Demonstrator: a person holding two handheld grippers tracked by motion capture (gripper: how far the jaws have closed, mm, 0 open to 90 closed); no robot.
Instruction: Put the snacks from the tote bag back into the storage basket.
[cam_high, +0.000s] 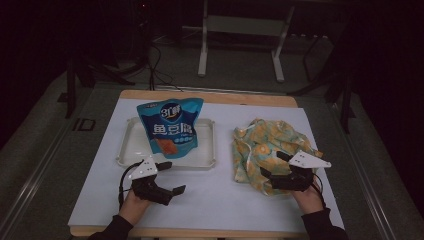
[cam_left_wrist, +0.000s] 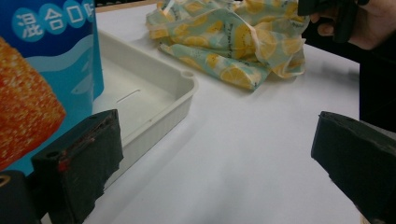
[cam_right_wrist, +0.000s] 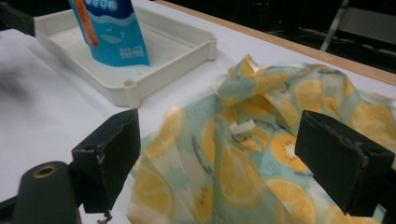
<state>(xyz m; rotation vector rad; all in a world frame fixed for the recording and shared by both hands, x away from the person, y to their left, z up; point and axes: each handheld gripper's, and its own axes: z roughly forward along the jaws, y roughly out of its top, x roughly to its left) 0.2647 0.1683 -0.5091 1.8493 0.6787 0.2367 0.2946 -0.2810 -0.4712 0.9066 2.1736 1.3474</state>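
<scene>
Here, from biggest to smallest, with every place told from the white tray:

Worktop: white and flat, under the tray and all around it.

Cloth bag: to the right of the tray, apart from it, lying crumpled on the worktop. It is pale green with orange and lemon slices on it.

White tray: the landmark. It sits on the left half of the worktop and has a low rim.

Blue snack bag: inside the tray, standing up, with white writing and an orange picture on the front.

Right gripper: to the right of the tray, at the near edge of the cloth bag. Its jaws are spread wide, with the cloth between and below them, and they pinch nothing. A hand holds it.

Left gripper: just in front of the tray's near rim, over bare worktop. Its jaws are spread wide and hold nothing.
</scene>
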